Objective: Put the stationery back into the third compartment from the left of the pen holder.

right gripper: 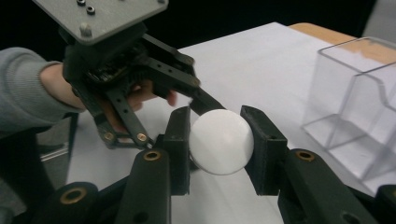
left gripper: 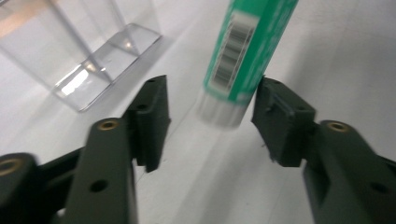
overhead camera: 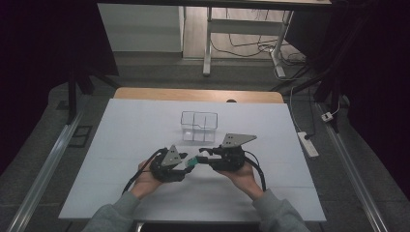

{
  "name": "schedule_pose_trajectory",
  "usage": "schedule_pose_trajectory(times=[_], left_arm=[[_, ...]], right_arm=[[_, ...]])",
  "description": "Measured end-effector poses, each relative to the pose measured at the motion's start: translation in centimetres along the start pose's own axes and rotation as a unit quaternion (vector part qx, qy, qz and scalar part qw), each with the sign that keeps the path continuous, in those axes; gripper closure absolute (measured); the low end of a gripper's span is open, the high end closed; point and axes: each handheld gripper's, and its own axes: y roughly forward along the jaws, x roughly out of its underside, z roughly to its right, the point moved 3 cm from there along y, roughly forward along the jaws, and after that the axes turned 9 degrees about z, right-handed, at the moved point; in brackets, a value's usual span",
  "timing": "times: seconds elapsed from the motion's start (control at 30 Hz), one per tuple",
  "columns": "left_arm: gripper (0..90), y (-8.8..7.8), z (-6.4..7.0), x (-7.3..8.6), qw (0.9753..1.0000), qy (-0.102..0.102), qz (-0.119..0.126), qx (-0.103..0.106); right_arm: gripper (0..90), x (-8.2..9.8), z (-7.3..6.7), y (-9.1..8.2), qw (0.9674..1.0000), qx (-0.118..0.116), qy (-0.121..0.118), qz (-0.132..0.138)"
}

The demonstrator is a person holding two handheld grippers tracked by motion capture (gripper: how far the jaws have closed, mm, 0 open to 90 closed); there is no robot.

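Observation:
A green glue stick (overhead camera: 191,164) with a white end is held level above the white table, between my two grippers. My right gripper (right gripper: 217,136) is shut on its round white end (right gripper: 221,151). In the left gripper view the green tube (left gripper: 240,46), with a barcode label, points down between the jaws of my left gripper (left gripper: 210,119). These jaws stand open: the right one is at the tube's side and the left one is well clear. In the high view the left gripper (overhead camera: 185,162) and the right gripper (overhead camera: 203,154) face each other tip to tip.
A clear plastic box (overhead camera: 199,126) with two compartments stands just beyond the grippers, seen close by in the left gripper view (left gripper: 84,56) and the right gripper view (right gripper: 359,116). The white table (overhead camera: 121,140) spreads around it. A power strip (overhead camera: 308,143) lies on the floor to the right.

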Motion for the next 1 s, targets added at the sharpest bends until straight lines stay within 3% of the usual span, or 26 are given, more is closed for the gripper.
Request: schedule_pose_trajectory(times=[0.13, 0.63, 0.8, 1.0], left_arm=[[40.4, -0.6, -0.4, 0.5, 0.9997, -0.023, -0.002, -0.008], [35.0, -4.2, -1.3, 2.9, 0.997, -0.065, -0.007, -0.042], [34.1, -5.5, -1.8, 3.8, 0.9955, -0.077, -0.005, -0.056], [33.6, -7.1, -2.4, 5.3, 0.9917, -0.099, -0.005, -0.081]], right_arm=[[64.5, -0.2, 0.4, -0.5, 0.9999, 0.014, -0.006, 0.006], [64.5, -1.5, 0.7, -1.9, 0.9986, 0.034, -0.02, 0.035], [64.5, -1.8, 0.7, -2.1, 0.9982, 0.04, -0.025, 0.036], [64.5, -2.1, 0.9, -2.2, 0.9978, 0.046, -0.029, 0.037]])
